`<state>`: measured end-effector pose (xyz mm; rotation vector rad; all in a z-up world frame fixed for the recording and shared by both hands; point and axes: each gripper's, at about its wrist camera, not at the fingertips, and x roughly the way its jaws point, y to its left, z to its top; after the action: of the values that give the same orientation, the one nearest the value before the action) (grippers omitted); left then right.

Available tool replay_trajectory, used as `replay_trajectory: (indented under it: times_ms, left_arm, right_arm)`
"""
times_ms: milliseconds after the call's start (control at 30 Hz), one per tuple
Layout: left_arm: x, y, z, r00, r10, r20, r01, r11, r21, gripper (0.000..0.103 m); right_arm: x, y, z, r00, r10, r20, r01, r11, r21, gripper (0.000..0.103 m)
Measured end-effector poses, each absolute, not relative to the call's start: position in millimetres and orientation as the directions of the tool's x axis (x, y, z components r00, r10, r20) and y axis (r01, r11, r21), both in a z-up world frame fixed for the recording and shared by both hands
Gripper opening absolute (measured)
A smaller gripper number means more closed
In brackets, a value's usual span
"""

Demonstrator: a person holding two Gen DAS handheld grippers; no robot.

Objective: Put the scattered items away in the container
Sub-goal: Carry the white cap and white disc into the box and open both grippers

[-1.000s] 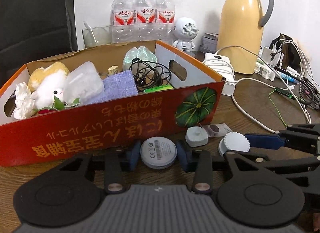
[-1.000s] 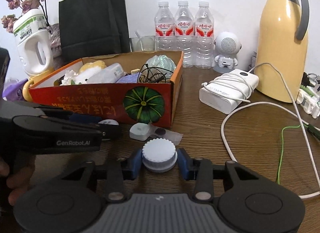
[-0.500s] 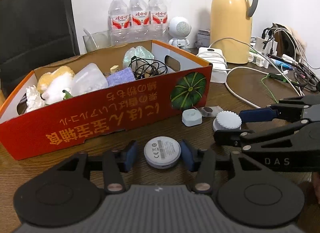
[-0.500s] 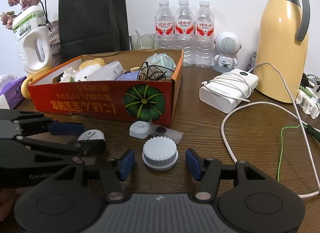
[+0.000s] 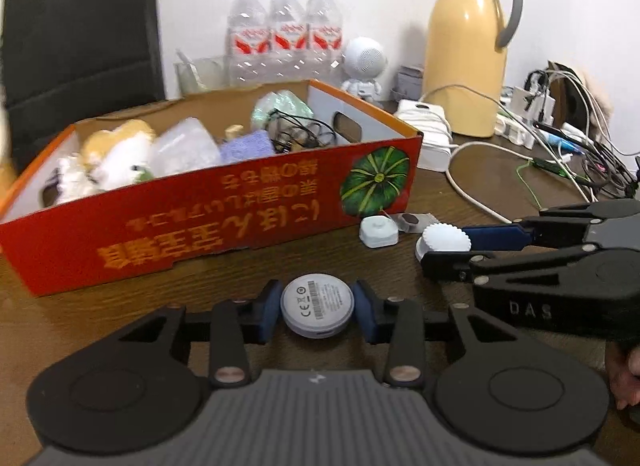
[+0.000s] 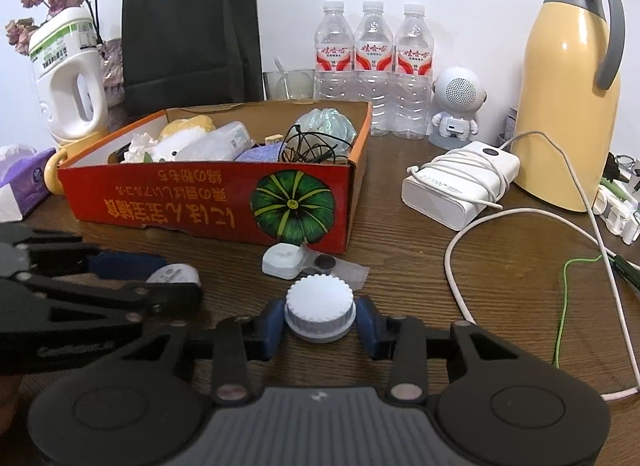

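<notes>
The white disc (image 5: 317, 303) (a CE mark and a barcode on its face) sits between the blue fingers (image 5: 267, 308) of the left gripper (image 5: 316, 308), which are closing and touch both its sides. The ribbed white cap (image 6: 320, 308) sits likewise in the right gripper (image 6: 320, 316), fingers closing against it. Both rest on the bench (image 6: 420, 266), just in front of the red box (image 6: 180, 205) — upside-down Japanese lettering and a green pumpkin on its wall. By its corner lies a small white square thing (image 6: 282, 260). Behind stand three bottles (image 6: 374, 65) with red labels and a yellow jug (image 6: 568, 105); the right gripper's side reads "DAS".
</notes>
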<state>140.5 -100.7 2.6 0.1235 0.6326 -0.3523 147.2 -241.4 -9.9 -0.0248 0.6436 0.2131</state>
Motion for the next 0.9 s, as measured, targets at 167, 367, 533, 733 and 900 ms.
replay_trajectory:
  times_ms: [167,367,533,733,900]
  left_arm:
    - [101.2,-76.6,19.1,0.818,-0.223,-0.531,0.258,0.966,-0.007,0.040]
    - [43.0,-49.7,36.7,0.883,-0.124,-0.454,0.150,0.988,0.023,0.040]
    - [3.9,-22.8,28.8,0.895,-0.024,-0.445,0.032,0.999,0.011,0.040]
    - [-39.4,-8.1,32.1,0.905,-0.024,-0.424,0.025,1.000,-0.002,0.040]
    - [-71.8,-7.0,31.2,0.913,-0.037,-0.406,0.015,0.998,-0.058,0.040]
  right_arm:
    - [138.8,-238.2,-5.7,0.804,0.202,-0.559,-0.205,0.977,0.057,0.038]
    - [92.7,-206.1,7.7,0.834,0.245,-0.494,-0.252,0.966,0.053,0.038]
    - [28.5,-186.9,22.6,0.875,0.321,-0.362,-0.312,0.946,0.085,0.038]
    - [-24.6,-166.1,34.8,0.912,0.281,-0.299,-0.288,0.957,0.023,0.038]
    - [-60.1,-160.8,35.9,0.913,0.295,-0.281,-0.290,0.955,0.061,0.038]
